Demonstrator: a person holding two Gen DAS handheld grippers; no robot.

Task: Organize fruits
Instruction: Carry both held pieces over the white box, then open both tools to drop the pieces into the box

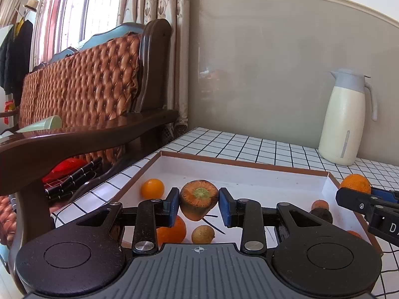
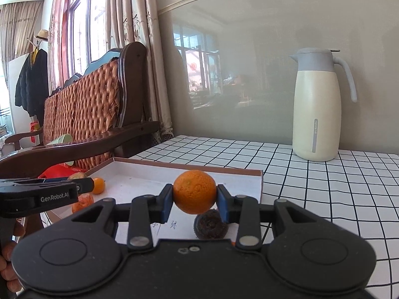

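My left gripper is shut on a carrot stub, cut end with green core facing the camera, held above the white tray. In the tray lie a small yellow-orange fruit, an orange, a small greenish-brown fruit and a dark fruit. My right gripper is shut on an orange over the tray's right part; it shows in the left wrist view at the right edge. A dark round fruit lies below it.
A cream thermos jug stands at the back right on the white grid-pattern table. A wooden armchair with a quilted brown cushion stands close to the table's left edge. A hand shows at the far left.
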